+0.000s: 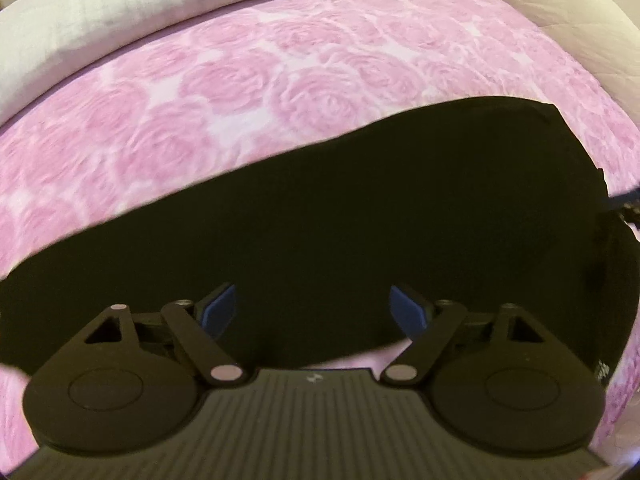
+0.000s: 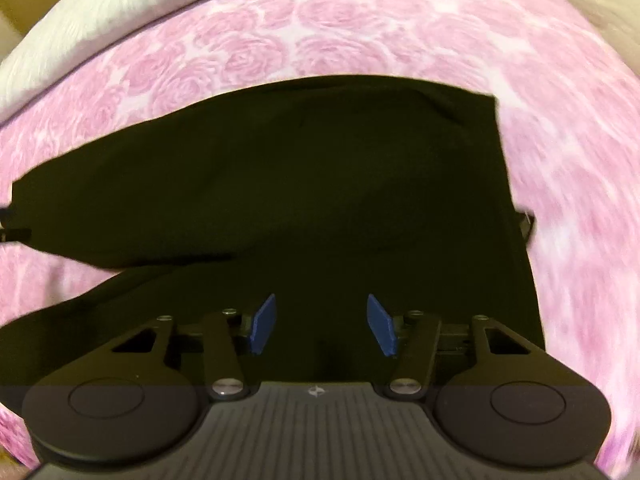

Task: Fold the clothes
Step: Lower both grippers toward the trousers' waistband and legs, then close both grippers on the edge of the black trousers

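A black garment (image 1: 360, 208) lies flat on a pink rose-patterned bedspread (image 1: 200, 120). My left gripper (image 1: 314, 304) is open above its near edge, its blue pads (image 1: 219, 308) wide apart with nothing between them. In the right wrist view the same black garment (image 2: 300, 184) shows a folded layer lying across it. My right gripper (image 2: 322, 322) is open over the cloth, its blue pads (image 2: 265, 324) apart and empty. The other gripper shows as a small dark tip at the right edge of the left wrist view (image 1: 624, 204).
A white quilted blanket (image 1: 100, 20) lies along the far side of the bed, also seen in the right wrist view (image 2: 80, 40). A beige cushion (image 1: 580, 20) sits at the far right. Pink bedspread (image 2: 560, 160) surrounds the garment.
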The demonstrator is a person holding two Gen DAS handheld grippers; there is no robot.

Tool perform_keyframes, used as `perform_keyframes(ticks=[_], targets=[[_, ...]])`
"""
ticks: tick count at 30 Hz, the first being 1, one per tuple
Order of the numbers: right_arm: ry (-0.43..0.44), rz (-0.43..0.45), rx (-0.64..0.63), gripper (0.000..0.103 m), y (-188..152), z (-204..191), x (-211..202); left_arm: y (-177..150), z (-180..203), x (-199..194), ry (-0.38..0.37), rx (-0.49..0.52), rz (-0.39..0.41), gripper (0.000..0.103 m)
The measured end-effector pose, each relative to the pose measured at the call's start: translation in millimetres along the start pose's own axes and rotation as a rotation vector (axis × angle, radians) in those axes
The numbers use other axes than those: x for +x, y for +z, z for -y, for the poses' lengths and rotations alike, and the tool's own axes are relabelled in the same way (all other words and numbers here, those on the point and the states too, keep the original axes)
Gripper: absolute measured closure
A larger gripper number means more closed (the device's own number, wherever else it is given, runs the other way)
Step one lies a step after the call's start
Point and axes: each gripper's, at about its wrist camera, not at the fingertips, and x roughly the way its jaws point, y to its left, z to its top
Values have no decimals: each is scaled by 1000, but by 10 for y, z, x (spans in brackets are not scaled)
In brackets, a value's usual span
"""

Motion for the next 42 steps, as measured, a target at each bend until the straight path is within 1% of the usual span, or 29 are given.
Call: perform_keyframes(ticks=[4,7,13,16,18,21,23,26,27,28,29,30,31,32,33,35,37,38,39,41,42], targets=[[29,3,-101,48,407,182,306,221,-74,316,-18,37,-4,26],[51,13,-186,48,786,280,497,376,-151,513,-32,61,-4,28],[81,49,-383,48,1568,449,770,703,-445,850,-4,166,-2,30],[105,31,-426,48,1822,580,929,815,-624,988,-12,198,-24,33],[126,0,-449,48,1931,683,1067,853,-724,1075,-18,220,-52,40],[141,-58,-475,47,1989,794,1223,860,-878,1211,-26,236,-105,48],[158,-81,-467,46,2017,869,1302,826,-967,1273,-49,241,-126,46],[173,-104,-474,45,2036,905,1377,791,-1039,1296,-91,243,-119,45],[180,-108,-483,43,2031,911,1385,786,-1029,1286,-90,251,-117,46],[184,-112,-493,43,2028,912,1391,782,-1018,1276,-90,259,-116,46],[179,-114,-507,51,2027,902,1388,777,-1008,1266,-90,267,-114,51],[174,-115,-519,63,2027,893,1383,772,-997,1257,-90,275,-113,65],[166,-112,-527,70,2027,884,1370,768,-986,1245,-89,283,-111,75],[160,-108,-534,93,2021,873,1349,765,-960,1208,-83,291,-106,97],[157,-100,-540,99,2000,855,1310,739,-915,1166,-66,308,-97,101],[146,-80,-556,99,1950,813,1226,688,-825,1078,-33,340,-78,102],[110,-28,-567,100,1843,751,1070,639,-788,890,4,340,-37,102],[92,3,-567,100,1789,721,984,571,-747,728,39,323,9,102],[74,36,-567,100,1726,688,884,508,-709,570,57,302,38,102],[32,119,-571,100,1539,603,604,355,-600,234,83,262,92,102],[6,164,-583,100,1398,549,434,223,-513,26,92,252,113,102]])
